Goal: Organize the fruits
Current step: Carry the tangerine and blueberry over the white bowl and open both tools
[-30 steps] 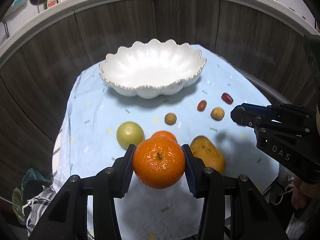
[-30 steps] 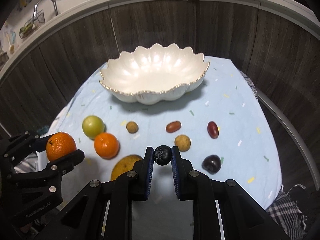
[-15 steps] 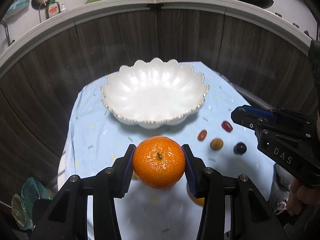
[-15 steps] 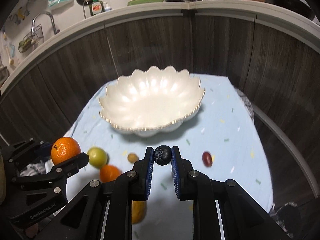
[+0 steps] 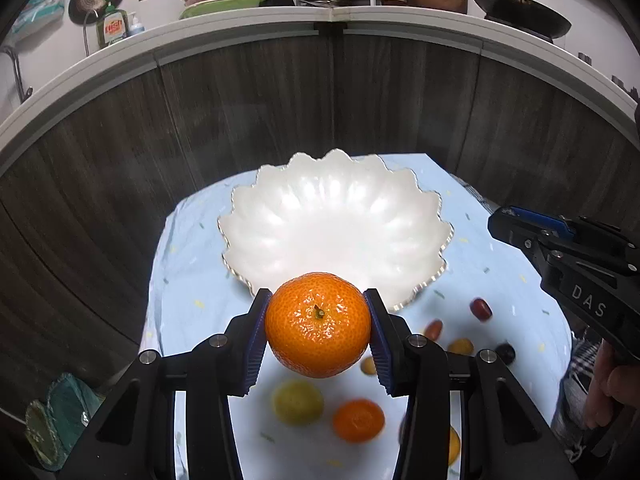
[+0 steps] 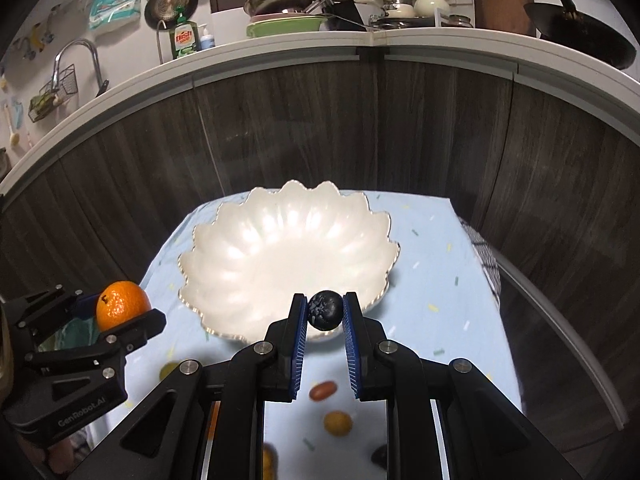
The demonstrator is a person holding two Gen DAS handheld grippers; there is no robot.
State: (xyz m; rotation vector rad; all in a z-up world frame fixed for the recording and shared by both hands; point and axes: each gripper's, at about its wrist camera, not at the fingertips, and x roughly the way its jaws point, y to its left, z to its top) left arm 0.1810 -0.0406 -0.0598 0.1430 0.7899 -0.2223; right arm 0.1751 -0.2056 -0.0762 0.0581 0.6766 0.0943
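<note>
**Two grippers hold fruit above the near rim of a white bowl**

At far left, the left gripper (image 5: 318, 326) has its two blue-padded fingers (image 5: 256, 340) clamped on a mandarin orange (image 5: 318, 324), stem facing the camera. The fruit is lifted off the table, just in front of the near left rim of the bowl. In the right wrist view the same mandarin shows at the left edge, beside the bowl's left side.

In the middle sits a white scalloped bowl (image 6: 288, 252) with a thin metallic edge, resting on a pale blue tablecloth (image 6: 440, 288) speckled with small coloured flecks. Nothing lies inside the bowl.

To the right, the right gripper (image 6: 325, 310) pinches a small dark round fruit (image 6: 325, 310), perhaps a blueberry, between its fingertips over the bowl's near rim.

Below and nearer on the cloth lie loose fruits, blurred: a green-yellow round fruit (image 5: 298, 402), a second mandarin (image 5: 359, 420), a small yellow-brown fruit (image 6: 338, 423), a reddish oval fruit (image 6: 324, 390) and a dark red oval fruit (image 5: 481, 309).

Beyond the table stand dark wood cabinet fronts (image 6: 360, 128).
</note>
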